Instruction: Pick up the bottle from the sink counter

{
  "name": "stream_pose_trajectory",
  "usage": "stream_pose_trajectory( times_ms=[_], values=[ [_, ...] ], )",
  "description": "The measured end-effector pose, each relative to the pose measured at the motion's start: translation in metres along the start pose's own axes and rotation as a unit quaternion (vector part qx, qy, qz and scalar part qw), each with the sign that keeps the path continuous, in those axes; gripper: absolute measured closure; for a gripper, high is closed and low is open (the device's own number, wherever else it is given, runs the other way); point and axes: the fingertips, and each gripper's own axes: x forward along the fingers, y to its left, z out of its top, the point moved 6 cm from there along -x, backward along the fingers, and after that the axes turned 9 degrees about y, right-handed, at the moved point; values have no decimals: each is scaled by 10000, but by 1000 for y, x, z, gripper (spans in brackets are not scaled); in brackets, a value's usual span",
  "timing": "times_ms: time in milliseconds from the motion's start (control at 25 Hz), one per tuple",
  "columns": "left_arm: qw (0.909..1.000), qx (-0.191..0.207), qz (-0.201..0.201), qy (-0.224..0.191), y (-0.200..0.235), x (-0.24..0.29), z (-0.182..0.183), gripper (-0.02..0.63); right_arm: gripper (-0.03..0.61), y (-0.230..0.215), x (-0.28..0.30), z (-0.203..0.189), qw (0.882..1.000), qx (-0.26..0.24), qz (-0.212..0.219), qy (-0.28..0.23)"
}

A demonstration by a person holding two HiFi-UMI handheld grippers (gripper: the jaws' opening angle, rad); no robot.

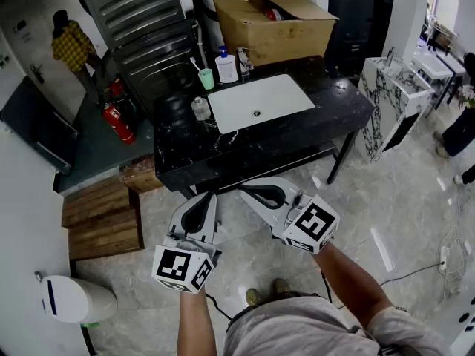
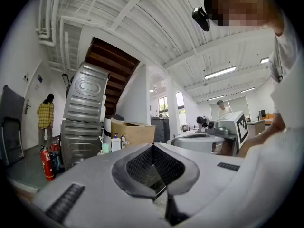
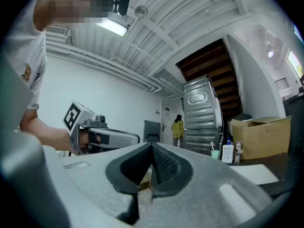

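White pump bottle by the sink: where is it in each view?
Head view: white pump bottle, top centre.
Left gripper view: left of centre.
Right gripper view: right of centre.
Shared landmark: cardboard box beside it.

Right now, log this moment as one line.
phase: pre-reach | left gripper: shut, empty | right gripper: shut, empty | pump bottle: upright on sink counter, untouched

Head cam high, gripper cams low
Head view stares steeply down on the black counter [image 1: 297, 136] from a bit back; both gripper views sit low, tilted up at the ceiling [image 2: 142, 23], sharing the cardboard box [image 2: 135, 133] and person in yellow [image 2: 46, 115].
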Motion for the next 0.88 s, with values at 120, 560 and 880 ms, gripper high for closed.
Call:
stream_pose_trajectory(
  times_ms=[120,560,880],
  values=[
    [10000,-34,12,13,-2,4,3,612,578,-4,-2,-1,10000,3,-3,3],
    [9998,-71,202,-63,1,24,6,612,578,-29,-10,-2,9999,-5,72,-90],
    [9989,-64,450,-126,1,48,10,612,578,-59,-17,-4,9996,-95,219,-171]
  ],
)
